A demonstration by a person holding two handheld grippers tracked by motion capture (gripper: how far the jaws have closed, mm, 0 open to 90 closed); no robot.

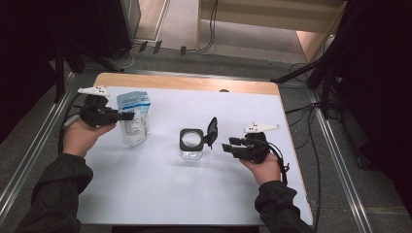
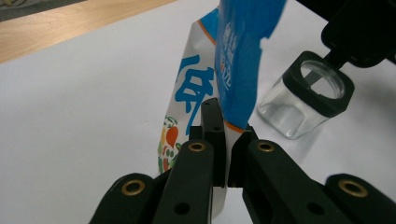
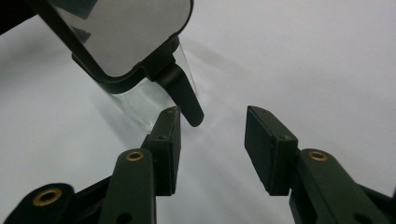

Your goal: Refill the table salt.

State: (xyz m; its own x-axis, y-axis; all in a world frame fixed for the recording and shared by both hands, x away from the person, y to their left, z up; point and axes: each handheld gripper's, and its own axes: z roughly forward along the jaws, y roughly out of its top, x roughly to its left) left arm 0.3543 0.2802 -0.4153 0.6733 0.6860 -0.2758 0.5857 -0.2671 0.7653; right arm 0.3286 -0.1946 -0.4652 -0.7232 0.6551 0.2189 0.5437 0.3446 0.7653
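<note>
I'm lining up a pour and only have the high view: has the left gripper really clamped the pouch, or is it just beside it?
Observer: Clamped. In the left gripper view, the left gripper has its jaws shut on the edge of the blue and white pouch.
Operator: And the right gripper, is it touching the jar?
Observer: It holds nothing. In the right gripper view, the right gripper stands open, with bare white table between its jaws.
Operator: Where is the jar's lid latch from there?
Observer: The black latch tab of the glass jar hangs down just beyond the left-hand jaw's tip in that view.
</note>
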